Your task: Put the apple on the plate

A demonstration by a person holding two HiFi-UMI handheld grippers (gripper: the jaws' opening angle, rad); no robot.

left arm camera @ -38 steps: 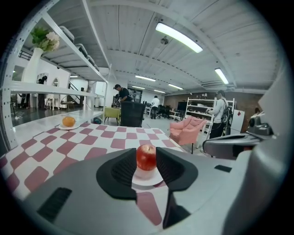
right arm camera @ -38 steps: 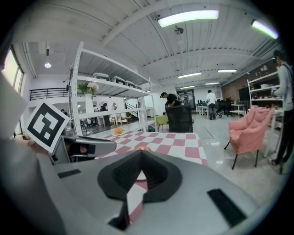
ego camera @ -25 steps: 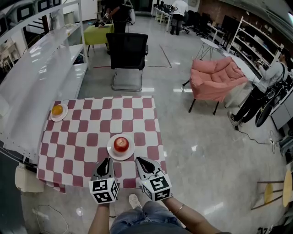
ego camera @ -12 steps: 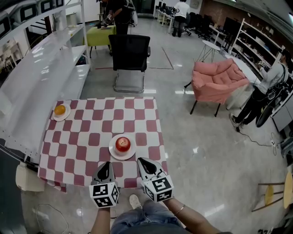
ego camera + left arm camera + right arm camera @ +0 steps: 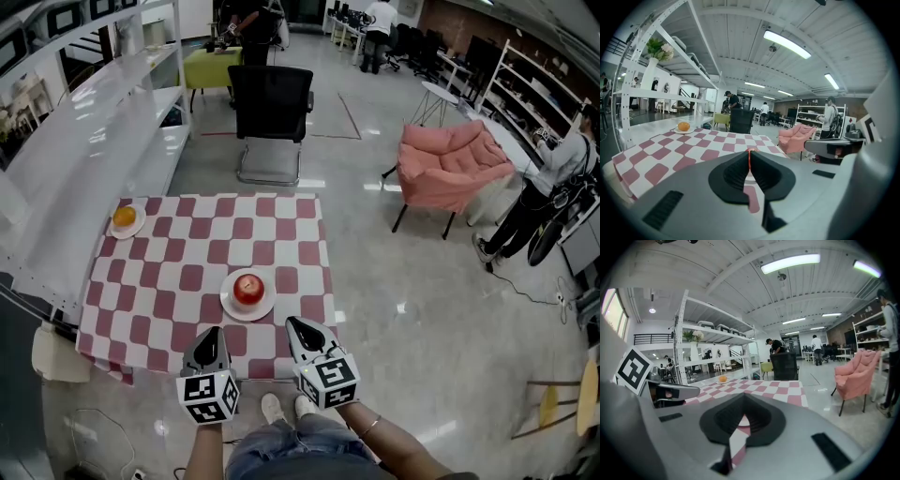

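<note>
Left gripper eased back from the plate, jaws pressed together, empty — right gripper likewise closed on nothing. Apple sits on plate; task looks done — next just withdraw clear.

In the left gripper view the closed left tongs hide nearly all of the apple; only 1 thin red strip shows. In the head view the far orange fruit is too small to name.

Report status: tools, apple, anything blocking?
Left tool shut, empty; right tool shut, empty; both at near edge of table. Apple sits on plate. Nothing in the way; orange at far corner.
</note>
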